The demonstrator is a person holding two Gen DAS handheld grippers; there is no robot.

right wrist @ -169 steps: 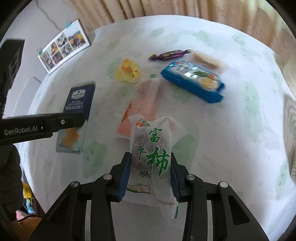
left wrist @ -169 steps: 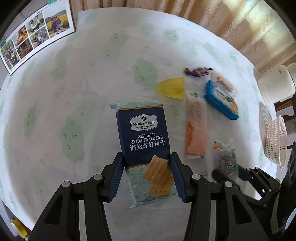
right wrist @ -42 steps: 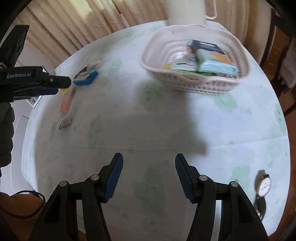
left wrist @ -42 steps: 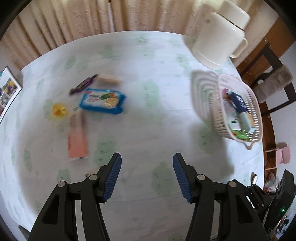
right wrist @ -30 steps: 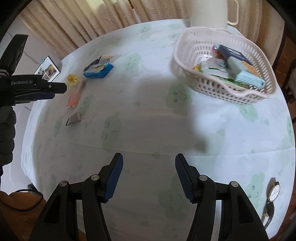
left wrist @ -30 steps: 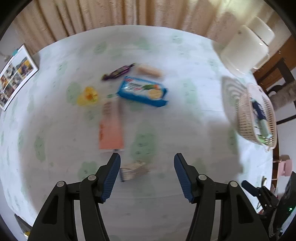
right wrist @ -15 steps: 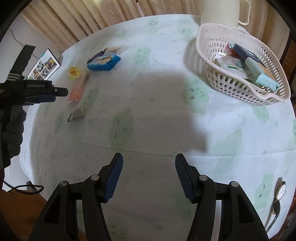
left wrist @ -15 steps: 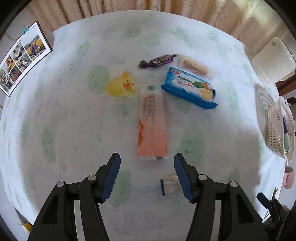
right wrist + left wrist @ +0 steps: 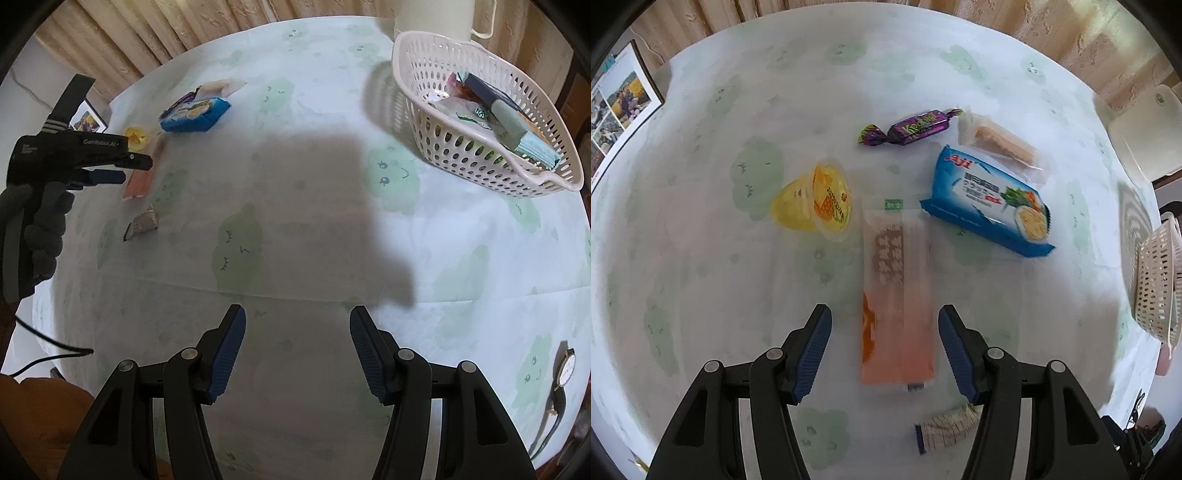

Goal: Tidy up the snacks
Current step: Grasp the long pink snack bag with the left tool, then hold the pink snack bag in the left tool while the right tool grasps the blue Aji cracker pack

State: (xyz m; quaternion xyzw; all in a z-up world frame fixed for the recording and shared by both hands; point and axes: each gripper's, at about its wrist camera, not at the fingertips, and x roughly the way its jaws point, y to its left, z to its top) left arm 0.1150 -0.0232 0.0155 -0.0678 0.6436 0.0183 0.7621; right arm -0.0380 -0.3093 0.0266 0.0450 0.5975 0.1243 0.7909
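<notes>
Long flat orange-pink packet point(image 9: 897, 295), glossy film w/ brown print, lies on the tablecloth point(image 9: 701, 258); long axis runs straight away from the left gripper point(image 9: 884, 345), near end btwn its 2 ribbed blue pads, jaws spread, not touching. Yellow jelly cup point(image 9: 814, 203) on its side just left; blue Aji pack point(image 9: 991, 203) to the right. Perforated white plastic basket point(image 9: 458, 147) w/ snacks well apart. Right gripper point(image 9: 295, 350) spread wide, holding nothing.

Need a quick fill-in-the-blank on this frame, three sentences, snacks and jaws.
The left gripper has its jaws ____ around the near end of the long orange packet.
The jelly cup lying on its side is ____ in colour.
The crackers pack lies inside the ____, beyond the empty right gripper.

Missing words: open; yellow; basket
</notes>
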